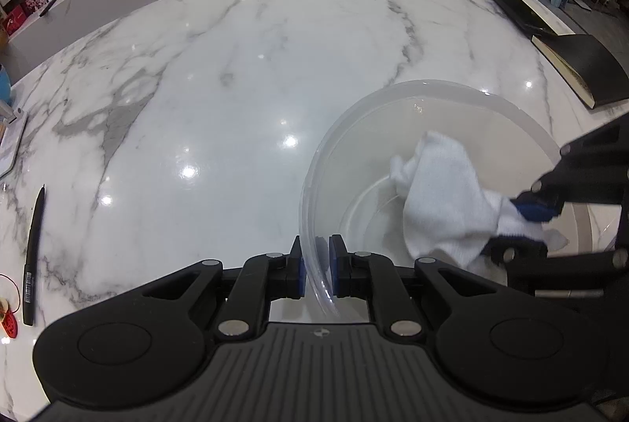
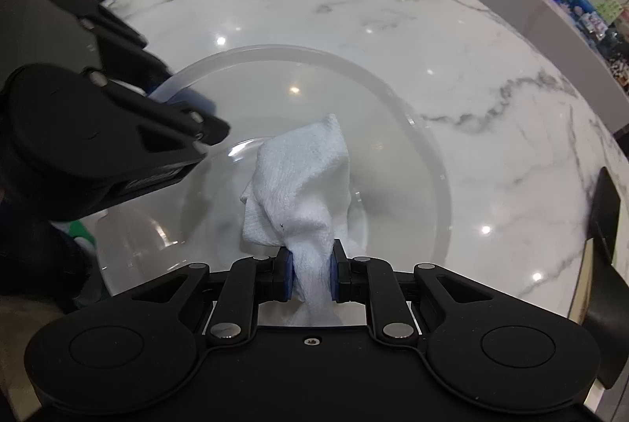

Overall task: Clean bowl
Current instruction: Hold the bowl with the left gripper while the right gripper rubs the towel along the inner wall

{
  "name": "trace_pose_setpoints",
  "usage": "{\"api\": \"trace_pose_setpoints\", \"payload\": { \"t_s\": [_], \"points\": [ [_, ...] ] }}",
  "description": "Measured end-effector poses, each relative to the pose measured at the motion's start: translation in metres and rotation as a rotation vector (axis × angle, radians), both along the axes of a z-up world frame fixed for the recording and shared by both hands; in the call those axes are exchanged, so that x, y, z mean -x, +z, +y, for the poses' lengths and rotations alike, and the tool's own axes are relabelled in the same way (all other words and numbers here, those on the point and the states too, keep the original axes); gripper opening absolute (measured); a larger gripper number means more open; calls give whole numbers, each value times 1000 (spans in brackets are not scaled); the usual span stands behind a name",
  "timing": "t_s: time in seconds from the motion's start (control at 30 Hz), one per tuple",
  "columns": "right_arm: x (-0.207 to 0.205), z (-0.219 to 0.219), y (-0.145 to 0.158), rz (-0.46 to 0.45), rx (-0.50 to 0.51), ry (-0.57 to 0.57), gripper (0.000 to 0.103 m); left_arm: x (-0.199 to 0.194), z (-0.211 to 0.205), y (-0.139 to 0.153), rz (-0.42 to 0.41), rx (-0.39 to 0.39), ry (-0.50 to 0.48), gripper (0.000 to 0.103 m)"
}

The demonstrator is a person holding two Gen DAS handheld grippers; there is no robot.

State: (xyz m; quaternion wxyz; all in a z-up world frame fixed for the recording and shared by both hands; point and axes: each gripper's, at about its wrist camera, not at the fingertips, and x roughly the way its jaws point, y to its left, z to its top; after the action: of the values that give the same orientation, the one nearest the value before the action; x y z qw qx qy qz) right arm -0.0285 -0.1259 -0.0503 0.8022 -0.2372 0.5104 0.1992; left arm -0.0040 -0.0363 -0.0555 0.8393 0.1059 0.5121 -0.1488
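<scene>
Centrally, a translucent plastic bowl point(image 2: 393, 115) is seen standing on the white marble table point(image 1: 236, 76), with a white cloth point(image 2: 302, 178) bunched inside it and draped down toward the bowl's bottom. The bowl's near rim is pinched between the blue pads of the left gripper point(image 1: 316, 265), one pad outside the wall and one inside. The cloth is clamped by the right gripper point(image 2: 310, 276), whose jaws are closed on a gathered fold, the rest of the cloth spreading forward over the bowl's inner wall. Further out on the table, a black pen point(image 1: 33, 257) is laid near the left edge, and a black book point(image 1: 585, 68) is placed beyond the bowl to the right.
</scene>
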Motion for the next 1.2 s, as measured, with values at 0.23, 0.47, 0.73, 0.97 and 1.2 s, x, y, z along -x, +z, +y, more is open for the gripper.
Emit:
{"api": "trace_pose_setpoints", "payload": {
  "t_s": [0.23, 0.47, 0.73, 0.97, 1.2],
  "points": [
    [-11, -4, 0, -40, -22, -50, 15, 1, -1, -1, 1, -3, -5, 11],
    [-26, -2, -1, -55, -51, -70, 15, 1, -1, -1, 2, -3, -7, 10],
    [-33, 5, -2, -82, -118, -36, 15, 0, 0, -2, 5, 0, -7, 11],
    [-40, 3, -1, -67, -208, -35, 15, 0, 1, -2, 7, 3, -7, 11],
    [-44, 0, 0, -6, -293, -53, 15, 1, 1, -2, 6, -2, -10, 11]
  ]
}}
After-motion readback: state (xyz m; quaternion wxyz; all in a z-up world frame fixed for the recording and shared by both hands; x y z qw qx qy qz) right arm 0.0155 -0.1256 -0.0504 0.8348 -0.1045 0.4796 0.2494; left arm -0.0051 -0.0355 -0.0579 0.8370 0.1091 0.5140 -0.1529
